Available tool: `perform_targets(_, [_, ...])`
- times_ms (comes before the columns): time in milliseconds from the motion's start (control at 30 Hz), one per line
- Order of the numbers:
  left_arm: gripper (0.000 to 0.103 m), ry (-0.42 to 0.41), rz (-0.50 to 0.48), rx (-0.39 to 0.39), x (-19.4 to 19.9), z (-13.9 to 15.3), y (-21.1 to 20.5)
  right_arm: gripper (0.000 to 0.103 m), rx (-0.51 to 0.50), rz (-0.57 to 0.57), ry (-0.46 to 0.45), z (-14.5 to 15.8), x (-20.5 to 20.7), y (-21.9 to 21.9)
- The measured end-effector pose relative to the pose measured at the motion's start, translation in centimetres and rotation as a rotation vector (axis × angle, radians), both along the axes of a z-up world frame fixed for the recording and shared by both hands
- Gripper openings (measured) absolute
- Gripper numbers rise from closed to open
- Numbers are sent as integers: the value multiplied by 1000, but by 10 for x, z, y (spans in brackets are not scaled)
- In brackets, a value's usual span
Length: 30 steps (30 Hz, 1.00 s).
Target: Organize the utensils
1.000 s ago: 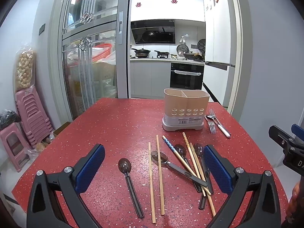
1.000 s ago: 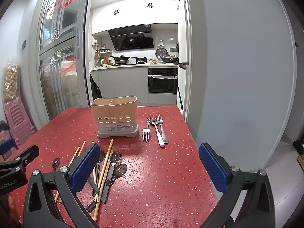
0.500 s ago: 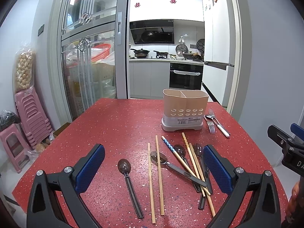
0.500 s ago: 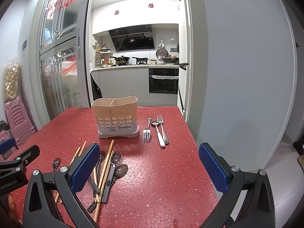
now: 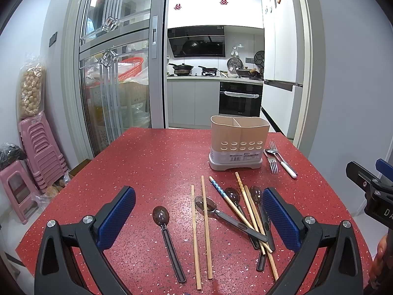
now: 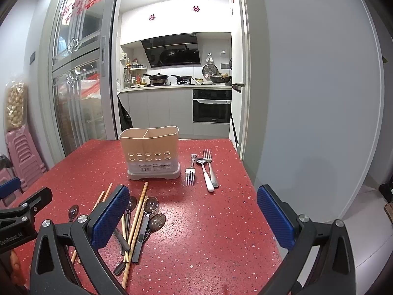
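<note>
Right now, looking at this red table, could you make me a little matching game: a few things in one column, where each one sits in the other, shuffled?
Things:
1. holder
2. forks
3. lone spoon
4. blue-patterned chopstick

Places:
A. apart from the rest, at the left end of the spread
B. flat on the table, right of the holder
C. upright near the table's far side
D. in the crossed pile of spoons and chopsticks

Pairs: 1-C, 2-B, 3-A, 4-D
</note>
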<state>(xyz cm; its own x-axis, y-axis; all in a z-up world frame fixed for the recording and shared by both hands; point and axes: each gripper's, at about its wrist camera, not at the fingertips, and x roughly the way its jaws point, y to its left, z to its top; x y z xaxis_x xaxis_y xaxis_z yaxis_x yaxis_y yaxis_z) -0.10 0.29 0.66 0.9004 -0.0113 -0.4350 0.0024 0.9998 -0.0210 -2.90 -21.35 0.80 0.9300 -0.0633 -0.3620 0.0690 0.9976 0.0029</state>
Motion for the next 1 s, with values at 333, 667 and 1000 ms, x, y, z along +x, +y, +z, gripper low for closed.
perform_targets(333, [103, 0, -1, 1, 0, 0, 0, 103, 0, 1, -2, -1, -2, -1])
perform_targets(667, [103, 0, -1, 0, -1, -1, 0, 103, 4, -1, 0, -1, -2, -1])
perform_targets(1000, [103, 3, -1, 1, 1, 0, -1, 103, 5, -2, 0, -1, -2, -1])
